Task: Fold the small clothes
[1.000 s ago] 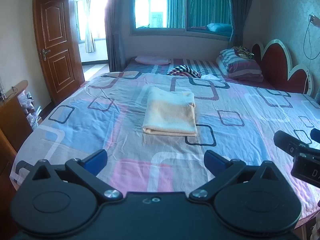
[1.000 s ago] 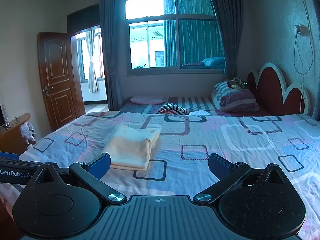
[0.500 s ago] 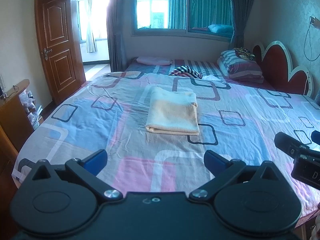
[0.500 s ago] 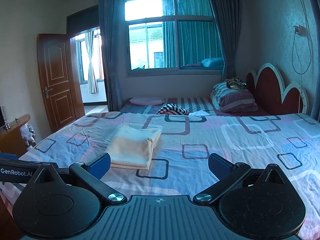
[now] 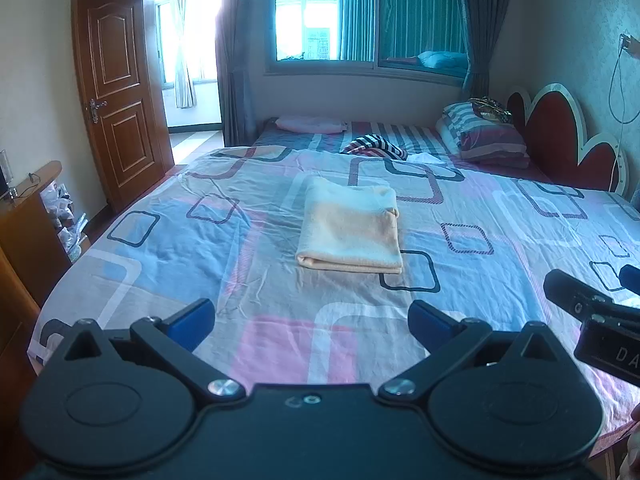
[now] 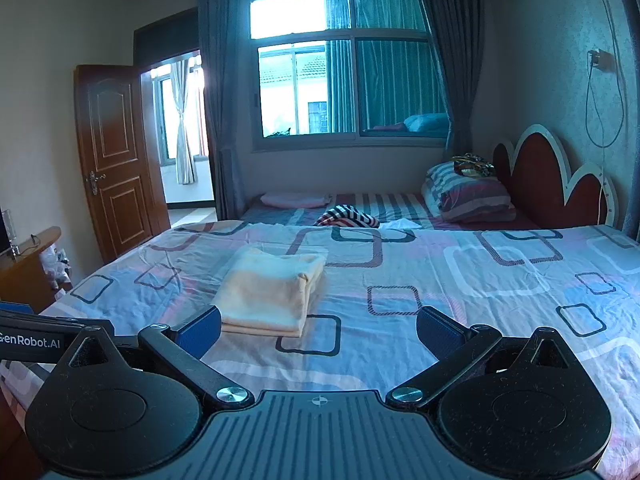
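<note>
A pale yellow garment (image 5: 352, 228) lies folded into a neat rectangle in the middle of the bed (image 5: 160, 248). It also shows in the right wrist view (image 6: 272, 292), left of centre. My left gripper (image 5: 312, 318) is open and empty, held above the near edge of the bed, well short of the garment. My right gripper (image 6: 318, 330) is open and empty, also back from the garment; its body shows at the right edge of the left wrist view (image 5: 592, 312).
A striped cloth (image 5: 376, 148) and a white cloth (image 5: 428, 158) lie at the far side of the bed. Pillows (image 5: 484, 136) lean by the red headboard (image 5: 560, 136). A wooden cabinet (image 5: 28, 232) stands left, by an open door (image 5: 120, 120).
Both grippers have drawn back and risen slightly from the bed, staying open. The folded garment has not moved.
</note>
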Action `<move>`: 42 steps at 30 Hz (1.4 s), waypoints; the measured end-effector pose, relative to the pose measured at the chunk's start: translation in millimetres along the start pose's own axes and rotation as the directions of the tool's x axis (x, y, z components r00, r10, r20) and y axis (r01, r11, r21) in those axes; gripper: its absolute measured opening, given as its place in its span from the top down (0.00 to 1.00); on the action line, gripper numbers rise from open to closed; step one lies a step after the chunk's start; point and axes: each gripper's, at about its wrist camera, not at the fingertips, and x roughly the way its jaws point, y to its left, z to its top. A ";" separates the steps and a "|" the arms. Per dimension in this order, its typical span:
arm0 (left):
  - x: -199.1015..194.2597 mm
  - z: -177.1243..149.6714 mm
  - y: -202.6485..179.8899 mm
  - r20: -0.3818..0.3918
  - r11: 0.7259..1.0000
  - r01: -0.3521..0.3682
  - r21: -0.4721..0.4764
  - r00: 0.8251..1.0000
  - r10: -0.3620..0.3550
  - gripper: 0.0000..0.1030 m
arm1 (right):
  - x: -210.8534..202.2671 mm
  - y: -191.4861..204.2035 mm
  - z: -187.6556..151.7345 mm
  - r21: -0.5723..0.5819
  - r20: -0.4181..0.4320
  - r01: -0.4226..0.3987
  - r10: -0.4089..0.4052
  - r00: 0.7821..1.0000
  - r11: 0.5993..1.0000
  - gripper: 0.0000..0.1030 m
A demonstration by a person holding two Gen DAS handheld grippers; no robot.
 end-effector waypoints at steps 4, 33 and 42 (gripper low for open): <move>-0.8 1.0 1.0 0.001 1.000 0.000 -0.003 1.000 0.000 0.01 | 0.3 0.7 -0.5 0.000 0.000 -0.001 0.001 1.000 1.000 0.00; 7.5 3.1 -4.3 -0.017 1.000 -0.004 0.003 1.000 0.004 0.01 | 12.4 -1.7 -3.6 0.026 -0.029 0.014 -0.013 1.000 1.000 0.00; 13.2 4.2 -3.6 -0.025 1.000 -0.009 0.001 1.000 0.009 0.01 | 16.5 -3.9 -3.5 0.031 -0.038 0.010 -0.008 0.999 0.999 0.01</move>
